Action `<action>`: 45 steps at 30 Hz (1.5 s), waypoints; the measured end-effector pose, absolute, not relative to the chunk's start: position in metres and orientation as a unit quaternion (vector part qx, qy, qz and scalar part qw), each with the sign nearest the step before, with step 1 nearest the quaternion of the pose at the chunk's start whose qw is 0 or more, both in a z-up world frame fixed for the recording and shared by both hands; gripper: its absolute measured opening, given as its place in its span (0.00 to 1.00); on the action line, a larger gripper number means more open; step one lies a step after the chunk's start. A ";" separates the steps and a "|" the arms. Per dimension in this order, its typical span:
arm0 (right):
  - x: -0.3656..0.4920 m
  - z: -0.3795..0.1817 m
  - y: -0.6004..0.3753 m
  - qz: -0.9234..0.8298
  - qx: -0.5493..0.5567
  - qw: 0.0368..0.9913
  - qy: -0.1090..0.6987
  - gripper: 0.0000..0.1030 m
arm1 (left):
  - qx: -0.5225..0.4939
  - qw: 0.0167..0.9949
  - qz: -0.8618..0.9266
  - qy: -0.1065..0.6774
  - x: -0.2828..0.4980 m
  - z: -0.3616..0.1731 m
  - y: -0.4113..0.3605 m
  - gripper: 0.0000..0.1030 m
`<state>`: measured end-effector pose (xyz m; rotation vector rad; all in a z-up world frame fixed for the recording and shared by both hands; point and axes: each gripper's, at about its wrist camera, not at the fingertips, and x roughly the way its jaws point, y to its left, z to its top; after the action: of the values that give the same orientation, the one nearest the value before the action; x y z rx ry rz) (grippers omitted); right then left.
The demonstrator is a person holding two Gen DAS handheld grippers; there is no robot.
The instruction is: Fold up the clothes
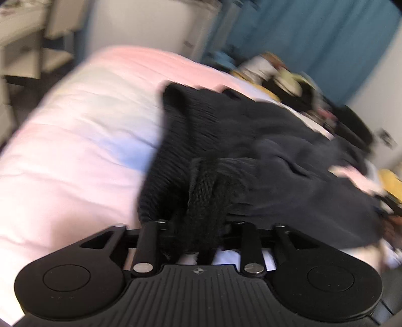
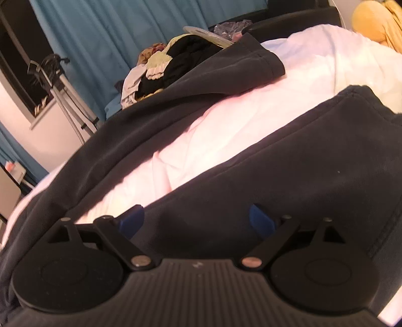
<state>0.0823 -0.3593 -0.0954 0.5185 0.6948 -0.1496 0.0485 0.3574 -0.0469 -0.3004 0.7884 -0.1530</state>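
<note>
A black knit garment lies on the pink-white bed cover, partly on top of a dark navy garment. A bunch of the knit runs between the jaws of my left gripper and hides its fingertips, so the grip is unclear. This view is blurred. In the right wrist view, my right gripper stands wide open just above the navy garment. Its blue pads are far apart and press on nothing. Two stretches of the navy cloth spread out with bed cover between them.
A pile of mixed clothes sits at the far end of the bed, before a teal curtain. A yellow plush thing is at the top right. A metal stand is off the bed's left side. White furniture stands beyond the bed.
</note>
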 end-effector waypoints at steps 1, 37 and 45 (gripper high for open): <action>0.082 -0.095 -0.358 -0.073 0.245 0.906 0.338 0.89 | -0.149 0.917 -0.065 0.365 0.045 -0.048 0.354 0.42; 0.120 -0.096 -0.341 -0.025 0.238 0.916 0.321 0.89 | -0.326 0.870 0.123 0.349 0.235 -0.011 0.339 0.69; 0.142 -0.104 -0.339 -0.030 0.219 0.927 0.304 0.89 | -0.340 0.850 0.061 0.399 0.284 -0.036 0.318 0.62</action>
<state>0.1416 -0.3387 -0.1045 0.4500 0.6237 -0.0606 0.2839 0.3184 -0.0361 -0.7164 0.8397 0.1281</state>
